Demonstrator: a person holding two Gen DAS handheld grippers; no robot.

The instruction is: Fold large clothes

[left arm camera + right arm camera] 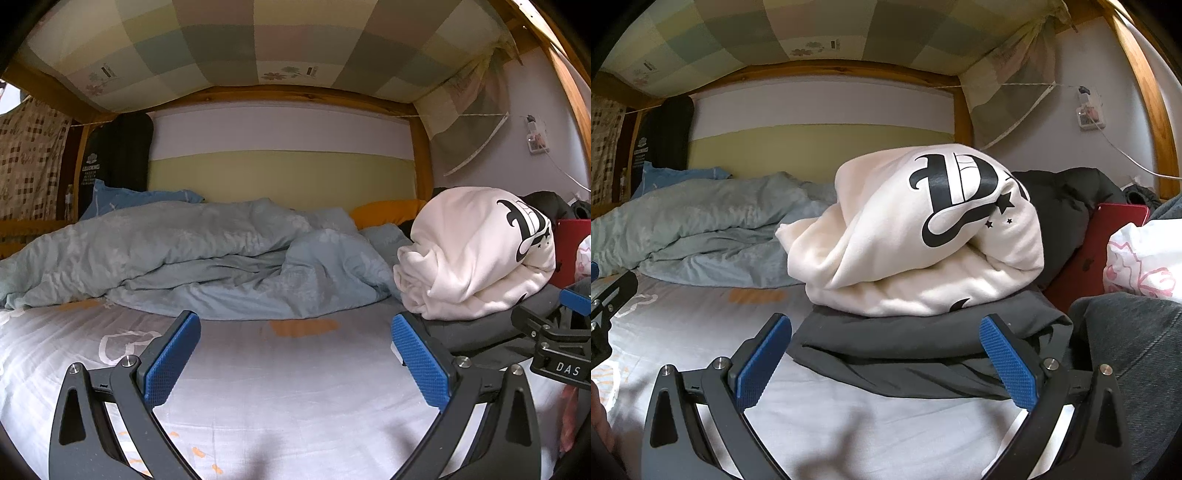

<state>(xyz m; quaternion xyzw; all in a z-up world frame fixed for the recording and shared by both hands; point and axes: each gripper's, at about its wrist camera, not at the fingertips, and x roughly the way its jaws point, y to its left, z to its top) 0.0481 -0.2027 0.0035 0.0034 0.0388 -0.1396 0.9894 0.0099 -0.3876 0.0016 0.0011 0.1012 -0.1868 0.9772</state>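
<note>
A cream sweatshirt (923, 236) with a black printed letter lies bunched on top of a folded dark grey garment (923, 343) on the bed. Both also show at the right of the left wrist view: the sweatshirt (476, 254) and the grey garment (476, 332). My right gripper (886, 362) is open and empty, its fingers either side of the grey garment's near edge. My left gripper (295, 362) is open and empty over the bare sheet (280, 387), left of the pile. The right gripper's body (554, 332) shows at the right edge of the left wrist view.
A rumpled light blue duvet (177, 258) lies across the back of the bed. A black jacket (1067, 206), a red flat object (1100, 251) and a white printed bag (1145, 258) crowd the right side. A dark-clothed leg (1134, 362) is at the right. A wooden bunk frame (423, 158) surrounds the bed.
</note>
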